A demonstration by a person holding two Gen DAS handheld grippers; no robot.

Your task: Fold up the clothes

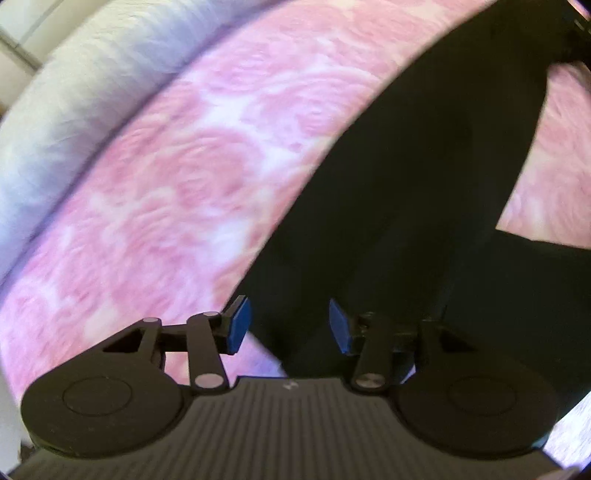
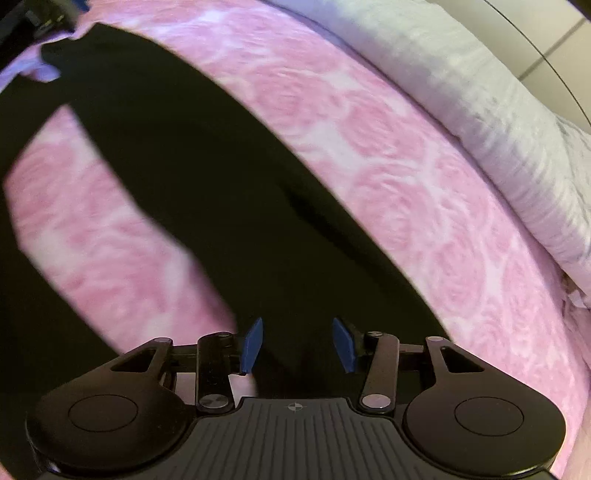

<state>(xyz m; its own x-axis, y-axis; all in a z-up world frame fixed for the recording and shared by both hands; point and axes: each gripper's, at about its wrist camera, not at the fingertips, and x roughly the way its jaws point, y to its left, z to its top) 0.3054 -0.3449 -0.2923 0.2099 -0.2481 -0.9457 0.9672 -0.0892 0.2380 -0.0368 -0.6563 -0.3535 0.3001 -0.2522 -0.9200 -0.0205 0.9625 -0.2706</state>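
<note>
A black garment lies flat on a pink rose-patterned bedspread. In the left wrist view it runs as a long band from the upper right down under my left gripper, whose blue pads stand apart above the cloth with nothing pinched. In the right wrist view the same black garment spreads from the upper left down to my right gripper, which is open over the dark cloth with nothing gripped. At the top left corner of that view the other gripper shows at the garment's far end.
A pale grey-white blanket or pillow lies along the bedspread's far side, seen also as the pale bedding at the right. The pink bedspread surrounds the garment. Both views are motion-blurred.
</note>
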